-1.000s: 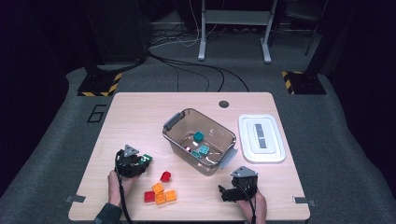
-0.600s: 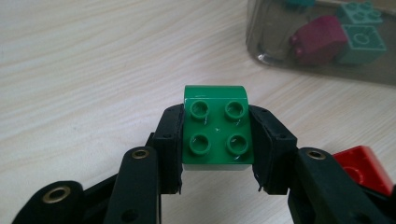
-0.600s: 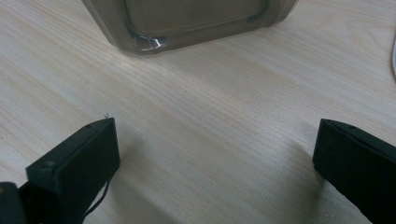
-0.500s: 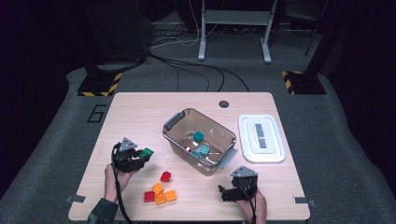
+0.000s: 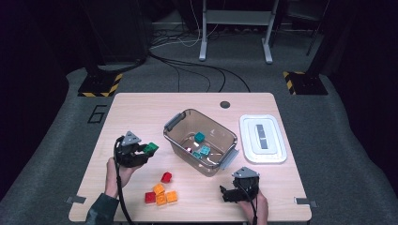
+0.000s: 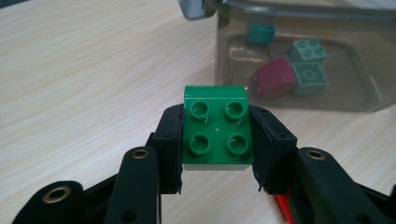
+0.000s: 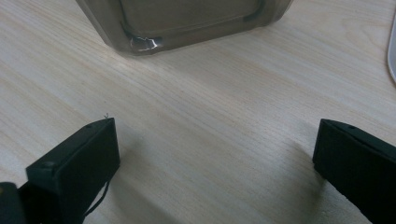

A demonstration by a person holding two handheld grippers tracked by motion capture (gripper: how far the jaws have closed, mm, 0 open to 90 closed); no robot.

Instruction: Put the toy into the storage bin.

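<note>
While clamped in the left tongs [image 6: 215,135], green brick [image 6: 216,125] raised above table [image 5: 141,108], left of clear bin [image 5: 201,140]. Right tongs [image 7: 212,154] spread wide, nothing gripped, resting near bin's near corner.

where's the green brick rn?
Green brick is clamped in the left gripper, on the table's left in the high view, just left of the clear bin.
</note>
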